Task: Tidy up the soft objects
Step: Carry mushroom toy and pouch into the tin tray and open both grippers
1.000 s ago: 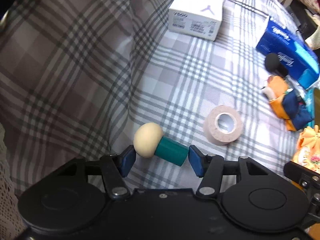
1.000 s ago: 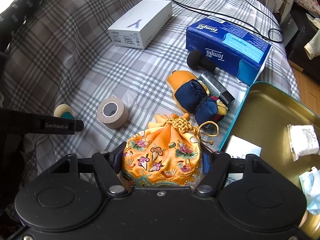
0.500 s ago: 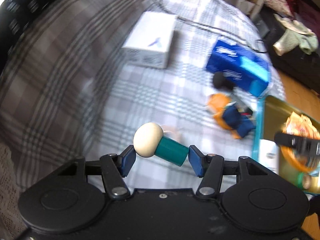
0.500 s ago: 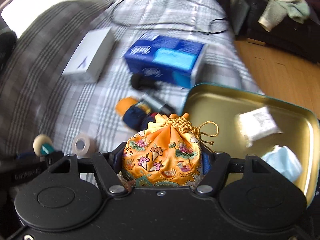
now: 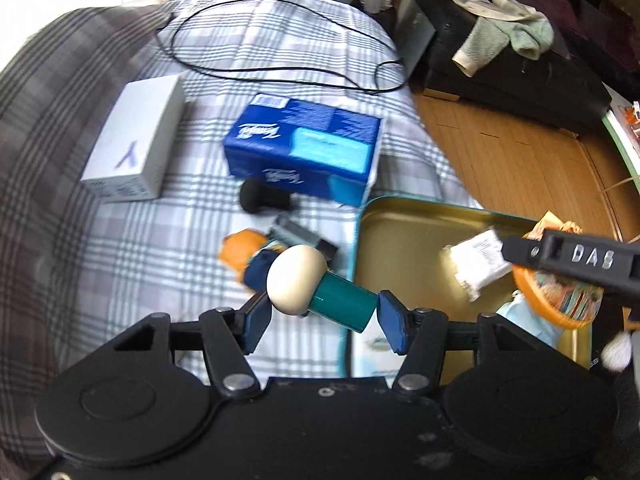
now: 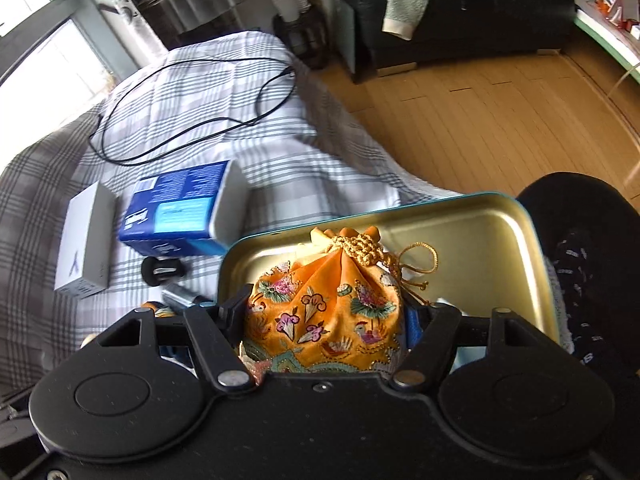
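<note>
Above the near left edge of the tin tray (image 5: 420,220), we are holding the left gripper (image 5: 322,312) level, and its two blue fingers (image 5: 256,318) are clamping one mushroom-shaped toy (image 5: 316,290) by its ends, the cream cap to the left and the teal stem to the right. Over the tray itself we are carrying the right gripper (image 6: 326,320), and its fingers (image 6: 234,308) are closing around one orange embroidered pouch (image 6: 324,312) with a gold knotted cord on top; the pouch is hanging above the golden floor of the tray (image 6: 480,240). On the checked bed cover (image 5: 200,60) we are counting one white box (image 5: 134,148), one blue tissue pack (image 5: 304,146), one black cable (image 5: 280,40) lying in a loop, one black round-headed object (image 5: 260,198) just beside the tissue pack, and one orange and navy soft toy (image 5: 248,256) near the tray. Inside the tray we are seeing one white packet (image 5: 476,260) and something pale blue (image 5: 532,320) that we cannot identify.
</note>
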A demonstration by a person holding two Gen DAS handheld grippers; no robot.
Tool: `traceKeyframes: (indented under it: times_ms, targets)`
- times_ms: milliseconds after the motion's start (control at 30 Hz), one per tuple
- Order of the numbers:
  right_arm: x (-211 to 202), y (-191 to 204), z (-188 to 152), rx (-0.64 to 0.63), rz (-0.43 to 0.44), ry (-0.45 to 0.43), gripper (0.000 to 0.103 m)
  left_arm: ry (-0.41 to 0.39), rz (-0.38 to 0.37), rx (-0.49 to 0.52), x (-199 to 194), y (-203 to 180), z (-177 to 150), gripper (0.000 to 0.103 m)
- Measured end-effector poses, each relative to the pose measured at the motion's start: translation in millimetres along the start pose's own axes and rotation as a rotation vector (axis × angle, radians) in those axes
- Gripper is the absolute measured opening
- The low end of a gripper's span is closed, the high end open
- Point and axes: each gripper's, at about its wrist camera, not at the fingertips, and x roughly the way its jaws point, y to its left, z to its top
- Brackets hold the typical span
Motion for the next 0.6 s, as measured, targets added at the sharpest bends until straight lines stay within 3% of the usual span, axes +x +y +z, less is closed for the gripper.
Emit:
traceKeyframes:
  times_ms: [100, 167, 333, 600]
  targets:
    - [-2, -6, 1, 0.013, -0.02, -0.009, 0.068, 0.001, 0.01, 0.011, 6, -21, 11, 0.061]
    - [-6, -6, 2, 0.001, -0.037, -0.028, 0.07, -0.015, 0.02, 0.021, 6, -32, 16, 0.074]
    - [-16, -5, 5, -0.018, -0.088, -0.091, 0.072, -0.034, 0.03, 0.042, 2, -41, 16, 0.086]
    - [-19, 1, 4, -0.038, -0.068, -0.101, 0.072, -0.04, 0.047, 0.034, -3, -27, 5, 0.088]
